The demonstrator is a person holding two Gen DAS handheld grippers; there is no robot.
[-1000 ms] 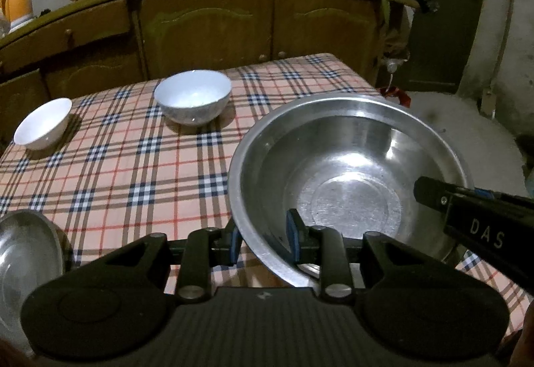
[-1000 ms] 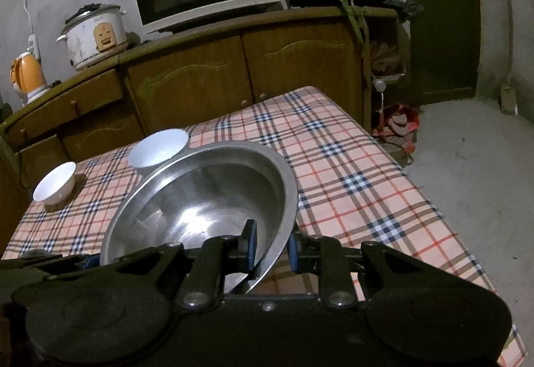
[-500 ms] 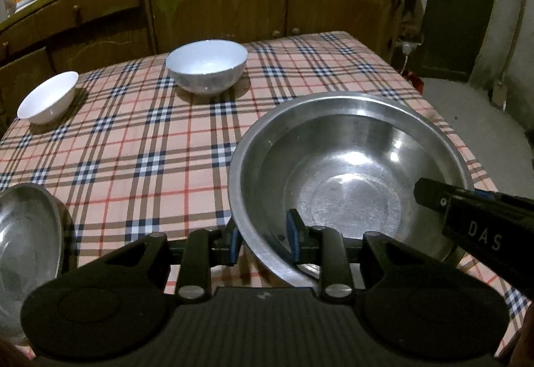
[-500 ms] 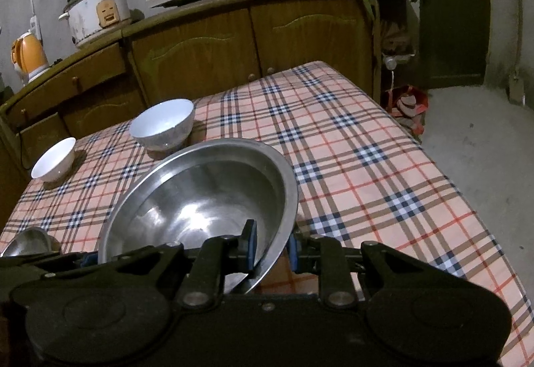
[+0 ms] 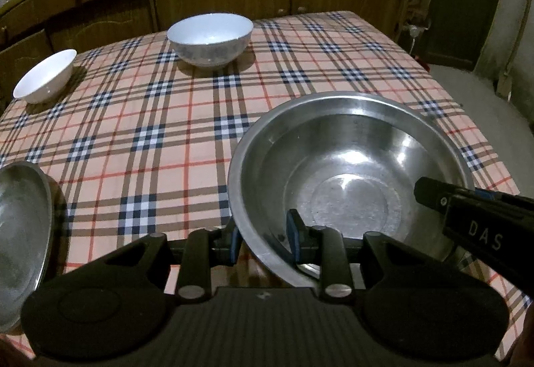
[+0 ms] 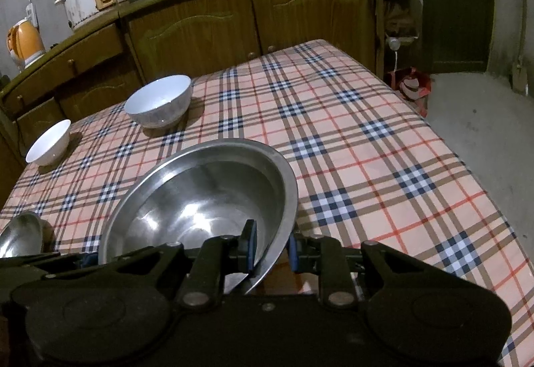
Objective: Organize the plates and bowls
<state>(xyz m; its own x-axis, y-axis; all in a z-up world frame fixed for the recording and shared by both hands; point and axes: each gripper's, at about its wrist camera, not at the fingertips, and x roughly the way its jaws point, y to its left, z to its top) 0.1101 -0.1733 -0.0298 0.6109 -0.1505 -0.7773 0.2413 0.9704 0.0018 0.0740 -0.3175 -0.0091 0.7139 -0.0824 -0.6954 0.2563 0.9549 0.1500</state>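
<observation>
Big steel basin point(image 5: 350, 166) sits at the near right of the checked table point(image 5: 187, 140), carried two-handed. Left gripper point(image 5: 263, 235) pinches its near-left rim; right gripper point(image 6: 270, 248) pinches the near-right rim. Large white bowl point(image 5: 210, 39) lies far, left of the basin; small white bowl point(image 5: 45, 76) far left. Neither hand is clearly nearer to them.

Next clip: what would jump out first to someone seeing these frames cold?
The big steel basin dominates the near end of the checked tablecloth, with the left gripper and right gripper each shut on its rim from opposite sides. Behind it stand two white bowls: a larger one toward the far edge and a smaller one at the far left corner. Part of another steel dish shows at the near left.
</observation>
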